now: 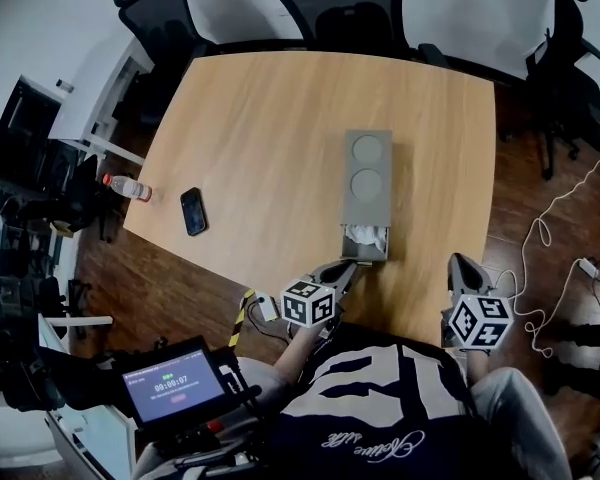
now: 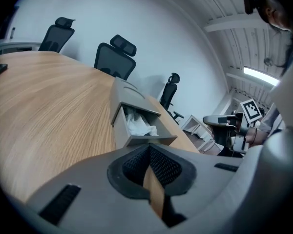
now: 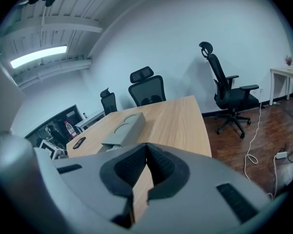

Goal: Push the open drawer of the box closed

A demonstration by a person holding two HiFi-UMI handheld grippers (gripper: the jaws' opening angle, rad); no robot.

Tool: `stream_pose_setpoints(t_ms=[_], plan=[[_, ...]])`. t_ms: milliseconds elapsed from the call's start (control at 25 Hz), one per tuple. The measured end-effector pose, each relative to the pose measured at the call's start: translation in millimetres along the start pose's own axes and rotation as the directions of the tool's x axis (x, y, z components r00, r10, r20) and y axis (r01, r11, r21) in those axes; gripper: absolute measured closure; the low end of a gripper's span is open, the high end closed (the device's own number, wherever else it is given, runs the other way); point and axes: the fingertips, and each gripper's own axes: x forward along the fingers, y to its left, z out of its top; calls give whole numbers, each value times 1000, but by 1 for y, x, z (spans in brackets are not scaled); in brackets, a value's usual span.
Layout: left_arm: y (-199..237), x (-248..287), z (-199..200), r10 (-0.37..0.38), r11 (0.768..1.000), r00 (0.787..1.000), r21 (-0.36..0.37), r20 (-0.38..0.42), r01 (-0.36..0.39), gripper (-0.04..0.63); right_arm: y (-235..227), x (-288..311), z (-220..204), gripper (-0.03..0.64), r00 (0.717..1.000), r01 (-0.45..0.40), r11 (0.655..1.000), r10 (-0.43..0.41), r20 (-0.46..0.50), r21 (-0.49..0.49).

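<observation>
1. Nearest the head camera is the person's striped shirt [image 1: 400, 398], with a small screen [image 1: 172, 381] at the near left.
2. Just beyond it, the left hand-held gripper [image 1: 348, 266] points at the near end of the grey box [image 1: 368, 183]. Its own view shows the jaws pressed together with nothing between them.
3. The right hand-held gripper [image 1: 460, 264] hangs over the worktop's [image 1: 280, 118] near edge, to the right of the box and apart from it. Its jaws are likewise together and empty.
4. The box lies lengthwise on the worktop, right of the middle. Its drawer [image 1: 365, 243] stands pulled out toward the person, with crumpled white material [image 1: 363, 235] inside.
5. The left jaw tips sit right at the drawer front [image 2: 146, 141]; whether they touch it cannot be told.
6. Judged from this, the push has not taken effect: the approach looks done, and the whole closing travel toward the far side remains.
7. A phone [image 1: 193, 211] and a bottle [image 1: 128, 186] lie at the left, well clear.
</observation>
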Motion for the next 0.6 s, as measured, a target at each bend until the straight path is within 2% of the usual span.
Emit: stream_pose_setpoints(t_ms=[240, 600], plan=[[15, 24, 30, 53, 999, 996, -7, 71, -53, 594, 6, 4, -10, 618, 999, -16, 1000, 15, -34, -25], [33, 44, 55, 91, 996, 986, -22, 138, -89, 594, 11, 9, -15, 618, 998, -16, 999, 15, -55, -31]])
